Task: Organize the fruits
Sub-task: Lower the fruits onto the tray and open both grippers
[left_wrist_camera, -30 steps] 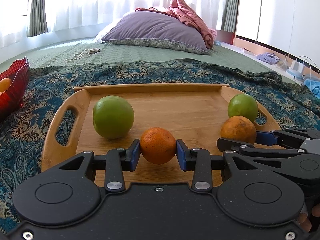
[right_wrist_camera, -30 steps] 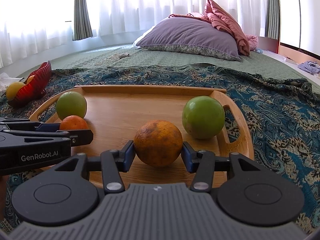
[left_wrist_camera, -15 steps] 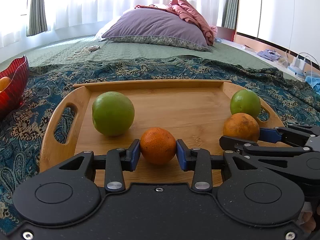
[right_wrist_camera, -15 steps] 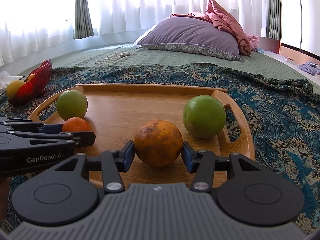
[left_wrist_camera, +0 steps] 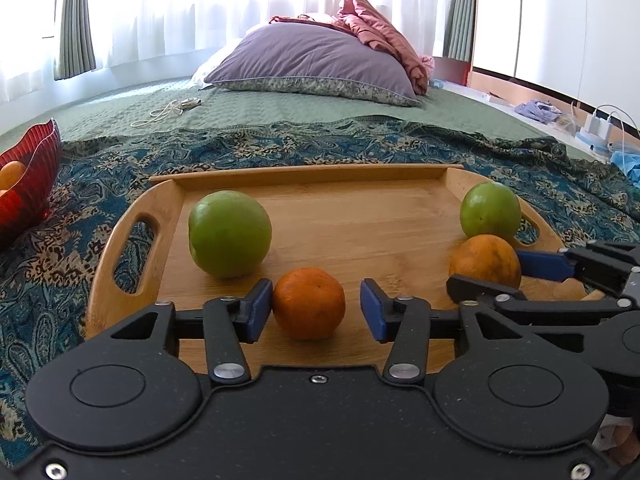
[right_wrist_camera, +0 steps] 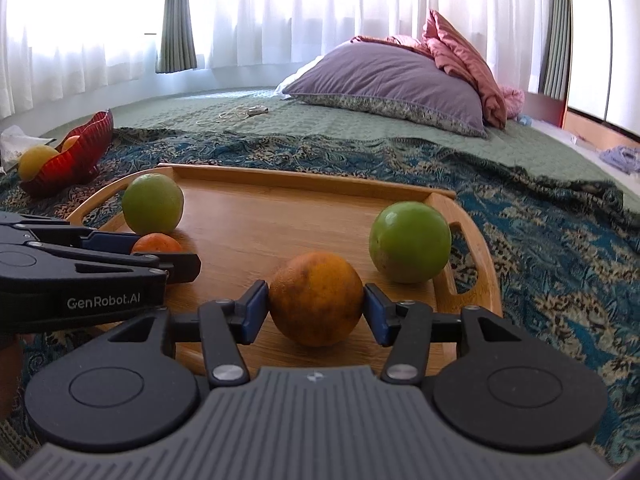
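We see four fruits on the tray point(left_wrist_camera: 132, 280); left tongs point(left_wrist_camera: 316, 312) just released the small orange point(left_wrist_camera: 309, 303), right tongs point(right_wrist_camera: 316, 312) loosening around the big orange point(right_wrist_camera: 316, 298); the bowl point(right_wrist_camera: 76, 156) holds more.

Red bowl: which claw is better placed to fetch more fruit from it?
Probably left. Both claws have just been opening, oranges between them. The left claw sits on the red bowl's side, between it and the right claw.

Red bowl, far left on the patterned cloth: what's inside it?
The red bowl holds a yellow-orange fruit and a smaller orange one behind it. Its wall hides anything lower.
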`<state>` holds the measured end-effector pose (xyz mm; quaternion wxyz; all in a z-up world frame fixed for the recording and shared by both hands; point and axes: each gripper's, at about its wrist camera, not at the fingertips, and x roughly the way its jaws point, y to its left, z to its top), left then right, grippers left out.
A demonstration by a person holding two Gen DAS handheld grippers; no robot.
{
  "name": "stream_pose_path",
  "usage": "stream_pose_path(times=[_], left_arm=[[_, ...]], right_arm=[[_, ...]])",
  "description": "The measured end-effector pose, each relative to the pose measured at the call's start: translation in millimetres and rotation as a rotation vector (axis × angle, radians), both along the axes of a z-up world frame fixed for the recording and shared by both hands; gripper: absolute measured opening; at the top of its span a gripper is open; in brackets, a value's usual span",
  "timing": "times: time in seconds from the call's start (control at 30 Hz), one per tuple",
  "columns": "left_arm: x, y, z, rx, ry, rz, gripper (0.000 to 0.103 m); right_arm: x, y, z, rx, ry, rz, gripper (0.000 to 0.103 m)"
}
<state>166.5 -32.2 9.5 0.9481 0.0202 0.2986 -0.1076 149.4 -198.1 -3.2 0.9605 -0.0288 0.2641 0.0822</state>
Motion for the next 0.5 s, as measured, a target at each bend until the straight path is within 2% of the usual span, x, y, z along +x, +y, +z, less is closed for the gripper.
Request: stream_pose_path(times=[0.1,0.23,0.37,0.5], left_arm=[[-4,2,1,0.003,-0.004,-0.003,0.057],[-11,4,4,0.007,-0.006,-0.008,0.059],[-18,5,8,0.023,-0.014,0.012,0.074],[-26,8,11,0.006,-0.018,-0.002,0.079]], right_arm=[[-4,1,2,-0.019,-0.01,0.008,0.068],[-10,1,4,-0.041,-0.023,0.016,0.07],[-18,0,6,-0.047,-0.034,0.017,0.072],[-25,-7,8,-0.025,-0.04,0.01,0.077]])
